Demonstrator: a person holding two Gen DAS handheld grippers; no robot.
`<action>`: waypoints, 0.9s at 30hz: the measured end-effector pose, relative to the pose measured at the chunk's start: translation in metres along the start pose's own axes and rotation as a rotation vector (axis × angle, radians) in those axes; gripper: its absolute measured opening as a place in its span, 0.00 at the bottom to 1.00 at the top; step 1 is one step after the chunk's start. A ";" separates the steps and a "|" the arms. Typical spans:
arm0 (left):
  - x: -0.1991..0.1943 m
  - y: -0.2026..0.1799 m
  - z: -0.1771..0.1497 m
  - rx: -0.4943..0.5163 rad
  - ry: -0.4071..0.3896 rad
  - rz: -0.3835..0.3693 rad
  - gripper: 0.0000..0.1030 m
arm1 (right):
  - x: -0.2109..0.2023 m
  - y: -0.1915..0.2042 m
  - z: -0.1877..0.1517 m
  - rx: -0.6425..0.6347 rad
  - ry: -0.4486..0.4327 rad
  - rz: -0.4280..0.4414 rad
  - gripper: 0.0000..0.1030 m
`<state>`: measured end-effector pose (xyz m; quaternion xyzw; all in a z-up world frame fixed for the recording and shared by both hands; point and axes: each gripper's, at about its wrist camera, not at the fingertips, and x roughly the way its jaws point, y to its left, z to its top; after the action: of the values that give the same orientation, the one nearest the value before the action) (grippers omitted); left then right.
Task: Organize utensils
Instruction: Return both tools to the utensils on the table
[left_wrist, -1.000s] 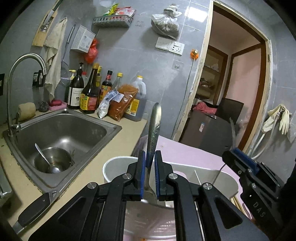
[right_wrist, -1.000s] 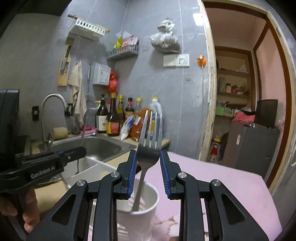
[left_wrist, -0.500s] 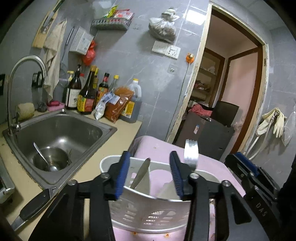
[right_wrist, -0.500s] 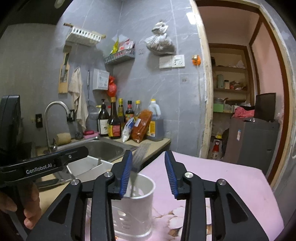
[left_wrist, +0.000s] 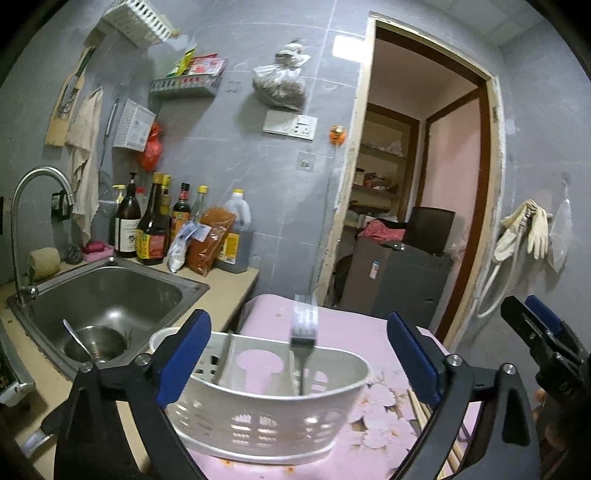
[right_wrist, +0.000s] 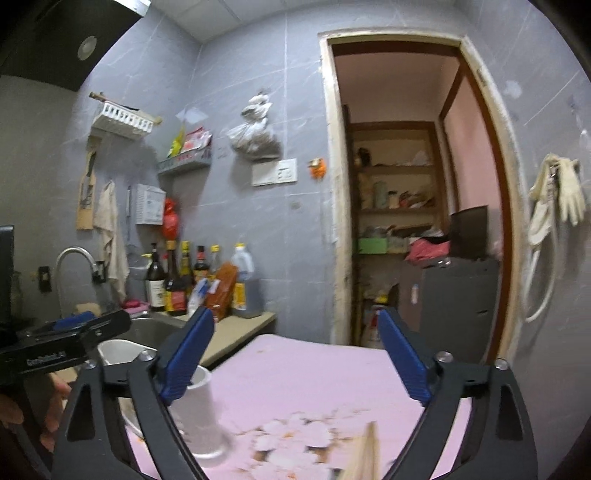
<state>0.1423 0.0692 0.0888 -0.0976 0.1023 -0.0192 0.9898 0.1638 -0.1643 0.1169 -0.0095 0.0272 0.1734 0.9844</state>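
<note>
Now both grips are let go. The left hand-held gripper (left_wrist: 297, 354), clamped on a utensil handle a second ago, has jaws opening wide with nothing pressed between its pads. The fork (left_wrist: 304, 334) the right hand-held gripper (right_wrist: 295, 354) held then stands tines-up in the right compartment of the white caddy (left_wrist: 269, 417) on the pink-clothed worktop (left_wrist: 347, 325). Its jaws too are opening, empty, beside the caddy (right_wrist: 199, 413).
</note>
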 end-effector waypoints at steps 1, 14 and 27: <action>-0.001 -0.005 -0.003 0.010 0.002 -0.006 0.93 | -0.004 -0.005 -0.001 -0.005 0.000 -0.013 1.00; 0.003 -0.056 -0.032 0.071 0.043 -0.075 0.97 | -0.044 -0.050 -0.019 -0.043 0.016 -0.133 1.00; 0.032 -0.093 -0.070 0.173 0.229 -0.143 0.97 | -0.042 -0.089 -0.048 -0.096 0.181 -0.237 1.00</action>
<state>0.1571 -0.0375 0.0334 -0.0163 0.2050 -0.1095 0.9725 0.1524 -0.2631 0.0723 -0.0756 0.1063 0.0553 0.9899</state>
